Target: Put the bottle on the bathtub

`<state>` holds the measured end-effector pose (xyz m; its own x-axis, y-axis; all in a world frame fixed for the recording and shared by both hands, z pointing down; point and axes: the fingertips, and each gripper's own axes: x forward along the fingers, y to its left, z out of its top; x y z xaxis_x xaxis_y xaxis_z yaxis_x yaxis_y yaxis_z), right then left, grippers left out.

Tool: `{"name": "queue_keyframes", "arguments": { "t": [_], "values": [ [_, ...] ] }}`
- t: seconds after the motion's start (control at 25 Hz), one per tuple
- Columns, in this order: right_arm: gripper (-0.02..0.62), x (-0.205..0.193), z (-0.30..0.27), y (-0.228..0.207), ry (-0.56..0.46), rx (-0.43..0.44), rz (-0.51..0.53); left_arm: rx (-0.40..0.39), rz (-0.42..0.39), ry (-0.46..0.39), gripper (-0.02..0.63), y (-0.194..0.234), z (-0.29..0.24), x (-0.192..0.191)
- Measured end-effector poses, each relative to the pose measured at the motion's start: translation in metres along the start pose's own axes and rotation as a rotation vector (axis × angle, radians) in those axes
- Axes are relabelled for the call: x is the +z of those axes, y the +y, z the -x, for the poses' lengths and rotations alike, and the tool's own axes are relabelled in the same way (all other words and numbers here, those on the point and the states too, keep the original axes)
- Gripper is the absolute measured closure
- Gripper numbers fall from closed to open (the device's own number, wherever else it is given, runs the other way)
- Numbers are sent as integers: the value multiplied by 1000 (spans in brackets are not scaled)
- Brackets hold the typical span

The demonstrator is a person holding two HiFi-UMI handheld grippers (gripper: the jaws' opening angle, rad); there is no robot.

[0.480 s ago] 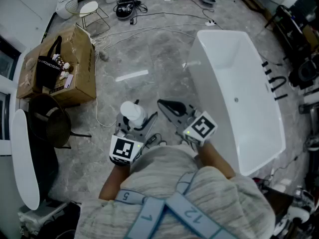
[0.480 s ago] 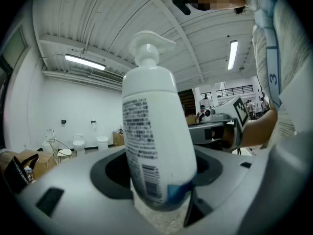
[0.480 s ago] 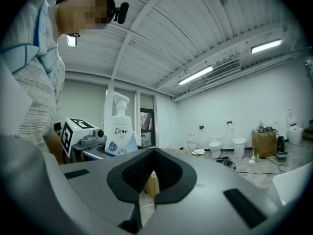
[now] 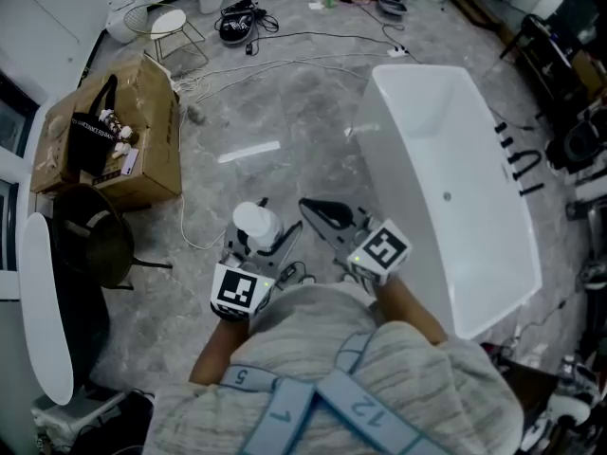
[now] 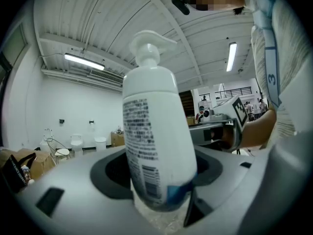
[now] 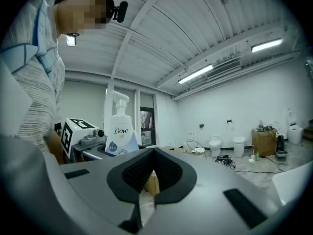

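A white pump bottle (image 4: pixel 254 222) with a blue-marked label stands upright between the jaws of my left gripper (image 4: pixel 264 235), which is shut on its lower body. The left gripper view shows the bottle (image 5: pixel 154 136) close up, filling the gap of that gripper (image 5: pixel 161 199). My right gripper (image 4: pixel 309 203) is shut with nothing in it, just right of the bottle. From the right gripper view the bottle (image 6: pixel 119 131) rises to the left beyond that gripper (image 6: pixel 146 180). The white bathtub (image 4: pixel 375 131) lies on the floor to the right of both grippers.
A cardboard box (image 4: pixel 152 121) with a black bag stands at the left, with a black round chair (image 4: pixel 90 240) below it. Cables (image 4: pixel 285 41) trail over the grey floor at the back near a wire stool (image 4: pixel 171 22). Dark gear (image 4: pixel 569 140) lines the tub's right side.
Both grippers and the held bottle keep almost the same place in front of the body; the view has only shifted slightly.
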<state>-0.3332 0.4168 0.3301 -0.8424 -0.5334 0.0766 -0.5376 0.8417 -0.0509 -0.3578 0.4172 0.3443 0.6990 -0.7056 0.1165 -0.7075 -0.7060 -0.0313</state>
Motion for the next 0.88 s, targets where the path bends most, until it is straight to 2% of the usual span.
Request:
{"name": "queue_keyframes", "arguments": {
  "t": [0.64, 0.88],
  "values": [
    [594, -2, -1, 8, 0, 9, -5, -7, 0, -4, 302, -3, 4, -2],
    [594, 11, 1, 7, -101, 27, -79, -14, 1, -5, 302, -2, 3, -3]
  ]
}}
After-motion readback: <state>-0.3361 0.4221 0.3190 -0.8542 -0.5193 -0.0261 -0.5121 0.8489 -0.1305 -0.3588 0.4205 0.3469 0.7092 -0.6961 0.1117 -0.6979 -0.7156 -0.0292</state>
